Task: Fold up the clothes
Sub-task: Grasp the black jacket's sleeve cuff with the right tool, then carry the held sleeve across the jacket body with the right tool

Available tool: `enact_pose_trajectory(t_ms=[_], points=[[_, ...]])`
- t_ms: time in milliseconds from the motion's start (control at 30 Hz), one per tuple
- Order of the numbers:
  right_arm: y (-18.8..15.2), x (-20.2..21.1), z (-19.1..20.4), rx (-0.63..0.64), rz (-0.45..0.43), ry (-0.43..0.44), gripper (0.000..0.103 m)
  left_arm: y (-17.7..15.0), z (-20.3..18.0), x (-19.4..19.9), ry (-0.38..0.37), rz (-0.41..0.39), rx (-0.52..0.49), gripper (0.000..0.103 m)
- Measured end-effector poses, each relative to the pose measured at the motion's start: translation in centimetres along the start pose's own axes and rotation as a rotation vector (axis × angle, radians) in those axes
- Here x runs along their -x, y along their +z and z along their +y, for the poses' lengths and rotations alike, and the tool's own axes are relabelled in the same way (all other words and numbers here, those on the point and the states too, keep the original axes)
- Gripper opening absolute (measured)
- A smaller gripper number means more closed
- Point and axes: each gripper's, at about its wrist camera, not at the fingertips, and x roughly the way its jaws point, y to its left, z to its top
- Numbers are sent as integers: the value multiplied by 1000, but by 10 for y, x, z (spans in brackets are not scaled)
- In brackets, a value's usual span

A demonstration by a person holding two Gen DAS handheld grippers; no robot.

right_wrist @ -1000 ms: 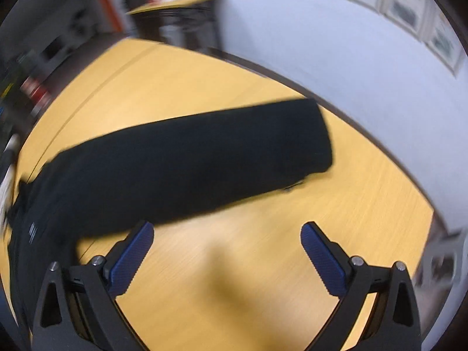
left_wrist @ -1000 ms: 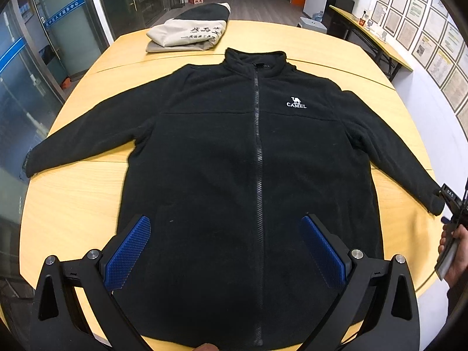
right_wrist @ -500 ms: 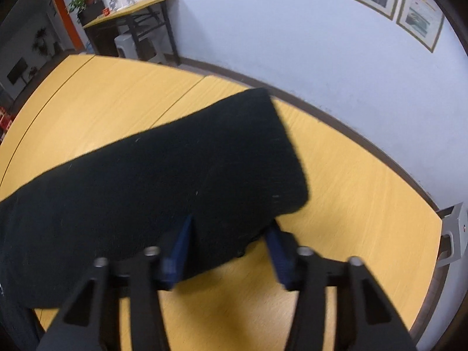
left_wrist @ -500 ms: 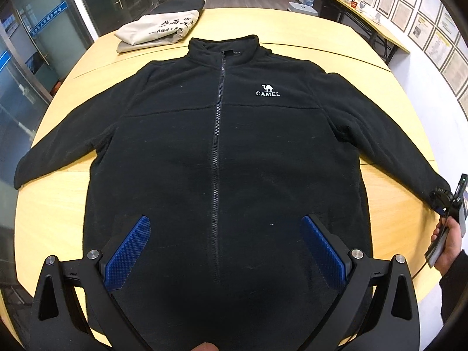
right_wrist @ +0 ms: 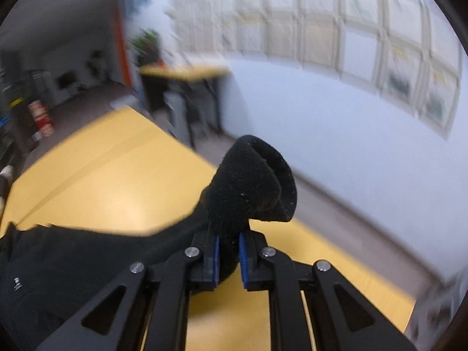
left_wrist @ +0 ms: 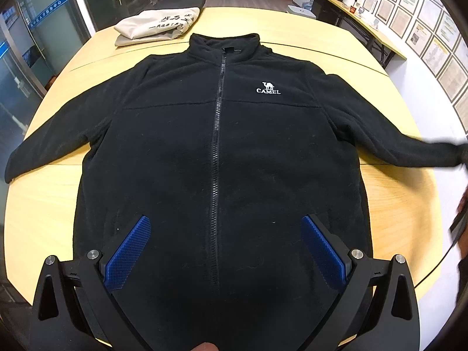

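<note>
The left gripper [left_wrist: 223, 251] hangs spread wide and empty over the hem of the black jacket [left_wrist: 219, 158], which lies face up and zipped across the middle of the table [left_wrist: 44, 204]. The right gripper [right_wrist: 228, 256], open above the sleeve a second ago, has now pinched the cuff [right_wrist: 257, 187] and raised it off the table's right edge; the sleeve in the left view blurs with motion. That suggests the first fold, sleeve over chest, is beginning. A folded beige garment [left_wrist: 159, 25] sits at the far edge.
</note>
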Motion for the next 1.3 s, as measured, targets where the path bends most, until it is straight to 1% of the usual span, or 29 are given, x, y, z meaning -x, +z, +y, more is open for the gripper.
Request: enact_pose_trajectory(t_ms=[33, 100, 133, 200, 233, 300, 367, 433, 467, 533, 600, 667, 733, 800, 867, 933, 1033, 1067, 1100, 1133, 1167, 1200, 1233, 1267, 1300], points=[[10, 16, 22, 39, -50, 30, 11, -1, 6, 0, -9, -2, 7, 103], [27, 47, 82, 141, -131, 119, 11, -2, 20, -1, -28, -10, 23, 103], [30, 62, 114, 189, -160, 161, 10, -1, 27, -2, -37, -15, 30, 103], [27, 86, 185, 295, -199, 271, 10, 1, 41, -3, -47, -23, 39, 103], [19, 96, 214, 333, -203, 317, 10, 1, 51, -3, -49, -30, 42, 103], [-5, 114, 270, 398, -191, 407, 10, 1, 71, -5, -47, -41, 50, 103], [-37, 130, 328, 469, -170, 491, 10, -1, 97, -9, -35, -47, 64, 103], [-65, 135, 391, 540, -131, 569, 10, -3, 119, -14, -19, -47, 83, 103], [-88, 142, 418, 582, -110, 601, 10, -5, 130, -17, -14, -45, 94, 103], [-133, 147, 480, 695, -58, 654, 10, -9, 155, -23, -5, -42, 126, 103], [-173, 141, 522, 795, -24, 678, 10, -16, 176, -28, 10, -39, 148, 103], [-212, 141, 557, 856, 32, 700, 10, -23, 196, -34, 22, -35, 168, 103], [-239, 140, 580, 895, 67, 726, 10, -31, 210, -39, 25, -24, 185, 103], [-258, 146, 597, 920, 75, 773, 10, -40, 222, -44, 25, -10, 201, 103], [-271, 155, 605, 957, 74, 820, 10, -47, 233, -49, 23, 2, 215, 103], [-287, 159, 612, 1013, 100, 851, 11, -52, 237, -52, 18, 11, 221, 103], [-311, 165, 622, 1098, 138, 897, 15, -54, 239, -55, 9, 11, 225, 103], [-313, 167, 621, 1105, 152, 918, 16, -54, 240, -56, 5, 11, 225, 103], [-307, 168, 616, 1076, 167, 947, 16, -54, 240, -57, 3, 10, 224, 103], [-297, 170, 610, 1033, 182, 979, 23, -54, 241, -57, 0, 9, 223, 103], [-286, 170, 604, 985, 194, 1011, 44, -55, 242, -58, -2, 9, 223, 103], [-275, 168, 599, 935, 206, 1042, 57, -55, 242, -59, -3, 10, 222, 103], [-267, 167, 595, 897, 204, 1059, 78, -56, 242, -60, -4, 11, 222, 103], [-261, 167, 591, 866, 194, 1067, 84, -56, 242, -62, -6, 13, 222, 103], [-260, 162, 593, 865, 199, 1063, 84, -57, 242, -63, -7, 15, 222, 103]])
